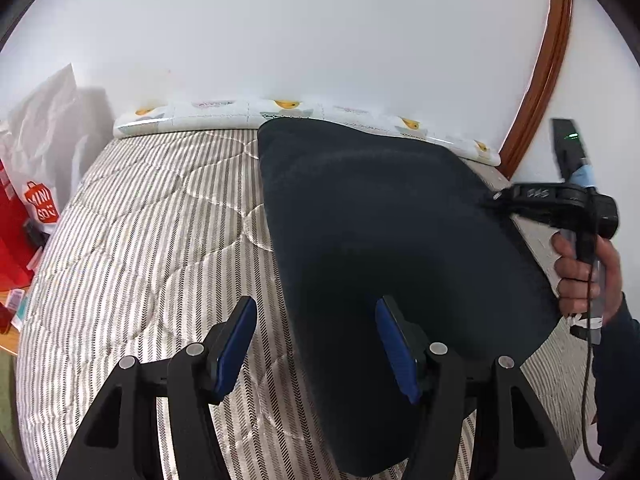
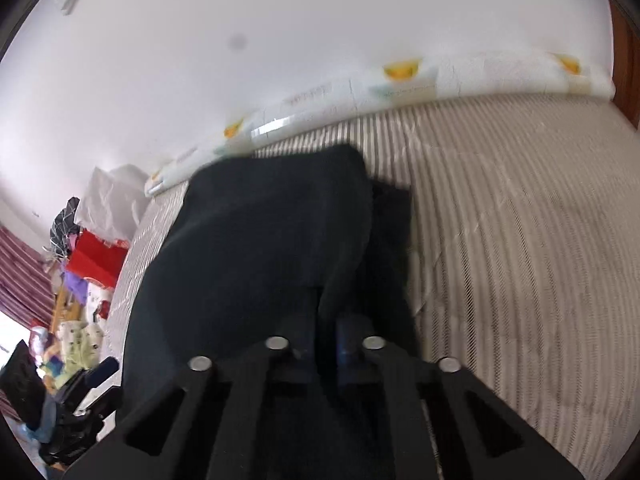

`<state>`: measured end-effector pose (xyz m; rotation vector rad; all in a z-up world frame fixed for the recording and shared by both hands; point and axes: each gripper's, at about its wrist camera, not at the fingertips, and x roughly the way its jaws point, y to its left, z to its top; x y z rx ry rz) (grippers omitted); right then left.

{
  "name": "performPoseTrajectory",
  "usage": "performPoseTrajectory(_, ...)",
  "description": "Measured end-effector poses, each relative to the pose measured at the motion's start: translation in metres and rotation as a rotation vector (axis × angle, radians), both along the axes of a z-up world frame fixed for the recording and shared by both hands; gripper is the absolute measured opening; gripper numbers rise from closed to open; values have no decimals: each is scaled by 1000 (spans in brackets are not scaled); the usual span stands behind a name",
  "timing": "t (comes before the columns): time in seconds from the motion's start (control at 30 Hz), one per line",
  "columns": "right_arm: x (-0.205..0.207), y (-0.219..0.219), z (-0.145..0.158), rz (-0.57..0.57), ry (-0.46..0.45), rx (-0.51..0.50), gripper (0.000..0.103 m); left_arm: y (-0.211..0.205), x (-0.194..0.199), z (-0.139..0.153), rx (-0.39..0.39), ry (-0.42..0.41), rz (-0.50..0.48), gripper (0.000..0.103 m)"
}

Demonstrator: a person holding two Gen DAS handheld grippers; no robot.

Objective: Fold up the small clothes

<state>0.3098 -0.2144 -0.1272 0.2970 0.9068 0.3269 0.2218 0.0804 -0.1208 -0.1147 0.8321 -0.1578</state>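
Note:
A dark navy garment (image 1: pixel 380 248) lies spread on the striped bed cover (image 1: pixel 152 216). My left gripper (image 1: pixel 316 344) is open, its blue pads astride the garment's near left edge, holding nothing. My right gripper (image 1: pixel 496 198) reaches in from the right at the garment's right edge. In the right wrist view the right gripper (image 2: pixel 326 328) is shut on a fold of the dark garment (image 2: pixel 260 248), which drapes over its fingers and hides the fingertips. The view is blurred.
A white pillow roll with yellow prints (image 1: pixel 288 110) lies along the white wall at the bed's far edge. White and red bags (image 1: pixel 36 196) stand left of the bed. A wooden frame (image 1: pixel 548 80) rises at the right. Clutter (image 2: pixel 68 320) lies on the floor to the left.

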Motion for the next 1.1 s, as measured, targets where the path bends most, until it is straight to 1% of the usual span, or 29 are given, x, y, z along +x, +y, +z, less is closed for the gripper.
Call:
performPoseTrajectory(0.07, -10, -7, 9, -3, -57, -12, 4, -1, 0, 0, 8, 5, 4, 60)
performPoseTrajectory(0.13, -13, -8, 9, -10, -41, -24, 4, -3, 0, 0, 17, 4, 9, 60)
performPoseTrajectory(0.2, -15, -2, 11, -25, -32, -88, 5, -5, -1, 1, 30, 5, 25, 60)
performPoseTrajectory(0.23, -21, 0, 15, -59, -48, -159, 6, -5, -2, 2, 28, 5, 27, 60)
performPoseTrajectory(0.27, -29, 1, 18, -85, -69, -209, 10, -5, -5, 3, 23, 6, 27, 60)
performPoseTrajectory(0.33, -47, 5, 23, -100, -98, -244, 11, -6, -10, 3, 28, 8, 28, 60)
performPoseTrajectory(0.4, -68, 9, 20, -77, -95, -246, 16, -6, -15, 6, 29, 12, 32, 60)
performPoseTrajectory(0.43, -77, 14, 17, -56, -83, -254, 25, -6, -18, 9, 24, 16, 35, 60)
performPoseTrajectory(0.47, -84, 13, 14, -40, -74, -264, 32, -6, -21, 13, 18, 18, 37, 60)
performPoseTrajectory(0.5, -97, 17, 8, -26, -62, -294, 34, -7, -27, 18, 13, 13, 40, 60)
performPoseTrajectory(0.57, -119, 21, 0, -50, -44, -380, 35, -9, -37, 30, 18, -5, 50, 60)
performPoseTrajectory(0.6, -129, 19, 0, -65, -36, -396, 36, -10, -44, 37, 28, -16, 62, 60)
performPoseTrajectory(0.63, -139, 15, 2, -82, -30, -390, 37, -11, -51, 43, 38, -21, 76, 61)
performPoseTrajectory(0.7, -160, 5, 14, -128, -6, -349, 44, -12, -68, 57, 24, -39, 90, 66)
performPoseTrajectory(0.77, -179, 1, 31, -152, -17, -316, 52, -13, -84, 70, 13, -59, 103, 69)
performPoseTrajectory(0.8, -192, 0, 42, -164, -41, -311, 55, -15, -95, 79, 14, -76, 110, 71)
performPoseTrajectory(0.83, -201, 0, 51, -176, -61, -316, 63, -17, -104, 85, 17, -87, 117, 72)
performPoseTrajectory(0.87, -216, 1, 66, -191, -92, -327, 68, -20, -113, 92, 19, -99, 122, 75)
performPoseTrajectory(0.9, -227, 3, 74, -197, -113, -331, 70, -23, -124, 100, 22, -111, 122, 77)
performPoseTrajectory(0.93, -237, 4, 83, -200, -131, -334, 74, -25, -131, 106, 25, -122, 122, 78)
performPoseTrajectory(0.97, -252, 5, 95, -203, -155, -335, 80, -28, -138, 112, 30, -135, 124, 80)
performPoseTrajectory(1.1, -292, 6, 124, -219, -205, -312, 81, -41, -171, 135, 64, -174, 144, 88)
